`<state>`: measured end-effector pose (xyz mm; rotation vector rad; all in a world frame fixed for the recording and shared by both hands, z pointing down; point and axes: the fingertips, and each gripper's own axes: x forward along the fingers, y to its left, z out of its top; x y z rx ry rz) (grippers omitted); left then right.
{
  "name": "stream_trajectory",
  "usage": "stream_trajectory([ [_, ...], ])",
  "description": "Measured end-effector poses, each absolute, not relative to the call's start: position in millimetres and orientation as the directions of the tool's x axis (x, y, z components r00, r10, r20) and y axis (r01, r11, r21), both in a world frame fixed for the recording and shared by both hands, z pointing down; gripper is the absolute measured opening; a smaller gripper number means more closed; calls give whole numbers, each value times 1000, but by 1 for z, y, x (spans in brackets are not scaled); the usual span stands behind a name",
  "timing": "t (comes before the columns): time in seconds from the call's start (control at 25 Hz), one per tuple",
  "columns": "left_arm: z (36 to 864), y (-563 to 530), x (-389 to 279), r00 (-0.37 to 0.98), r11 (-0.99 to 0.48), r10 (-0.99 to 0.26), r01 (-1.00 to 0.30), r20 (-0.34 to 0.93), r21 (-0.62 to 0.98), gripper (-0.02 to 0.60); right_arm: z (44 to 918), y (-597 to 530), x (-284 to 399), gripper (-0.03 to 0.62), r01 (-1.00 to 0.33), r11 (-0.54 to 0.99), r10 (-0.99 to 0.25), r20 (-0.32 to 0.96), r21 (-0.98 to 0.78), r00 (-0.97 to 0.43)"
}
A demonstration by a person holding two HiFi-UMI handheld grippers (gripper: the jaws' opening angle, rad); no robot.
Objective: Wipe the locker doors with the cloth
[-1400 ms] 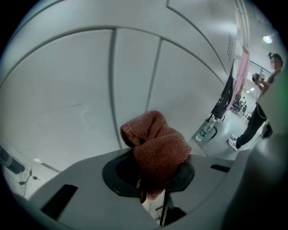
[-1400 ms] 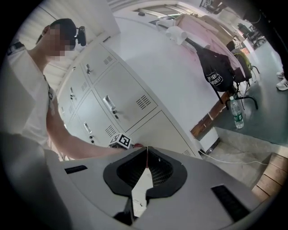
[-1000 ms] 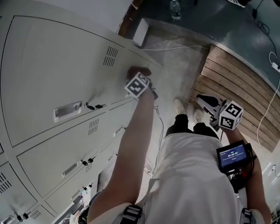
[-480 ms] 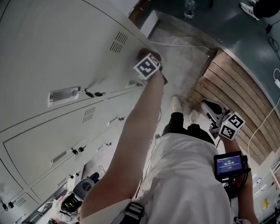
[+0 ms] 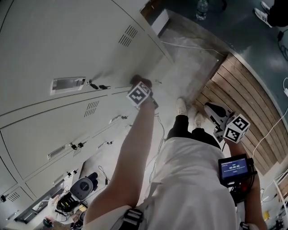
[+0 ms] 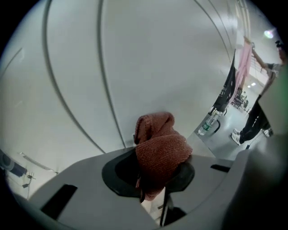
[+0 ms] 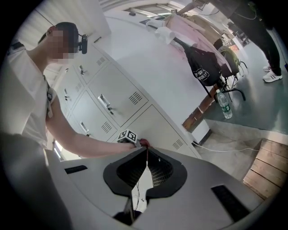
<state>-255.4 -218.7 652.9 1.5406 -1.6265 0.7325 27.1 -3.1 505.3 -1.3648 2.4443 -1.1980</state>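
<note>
A: State of left gripper [image 6: 158, 155]?
B: Clamped on rust-brown knit cloth [image 6: 157, 139], pressed against grey locker door [image 5: 54, 40].
A: And right gripper [image 7: 146, 155]?
B: Closed, empty, well apart from the locker door. Concrete floor [image 5: 189, 67], wooden slats [image 5: 243, 94] alongside.

A bank of pale grey metal lockers [image 5: 54, 45] fills the left side. Along its foot runs a strip of bare grey concrete floor [image 5: 189, 67], with a white cable [image 5: 193, 46] lying across it. To the right of the concrete is a platform of wooden slats [image 5: 245, 90]. Beyond both, the dark teal floor [image 5: 234, 27] begins, and a clear water bottle [image 5: 201, 8] stands upright on it. A white box [image 5: 160, 21] stands at the lockers' far end. A ceiling lamp [image 6: 269, 33] glows in the distance.
</note>
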Motion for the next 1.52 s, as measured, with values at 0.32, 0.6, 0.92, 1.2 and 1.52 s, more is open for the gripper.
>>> stream_trajectory([
  [0.32, 668, -187, -291, -62, 122, -517, -993, 853, 1, 71, 522, 7, 22, 18, -657, 265, -757, 270, -706, -596],
  [0.6, 676, -207, -282, -32, 49, -534, -999, 845, -6, 71, 544, 12, 28, 18, -644, 224, -781, 262, -731, -568],
  [0.92, 684, -259, -184, 54, -96, -538, -995, 841, 2, 71, 567, 22, 32, 18, -628, 196, -790, 258, -753, -556],
  [1.2, 676, -308, -95, 184, -196, -577, -977, 795, 84, 71, 575, 29, 37, 18, -631, 156, -810, 268, -760, -522],
  [1.52, 686, -304, -100, 123, -125, -584, -990, 802, 61, 71, 590, 35, 23, 18, -622, 149, -791, 285, -769, -542],
])
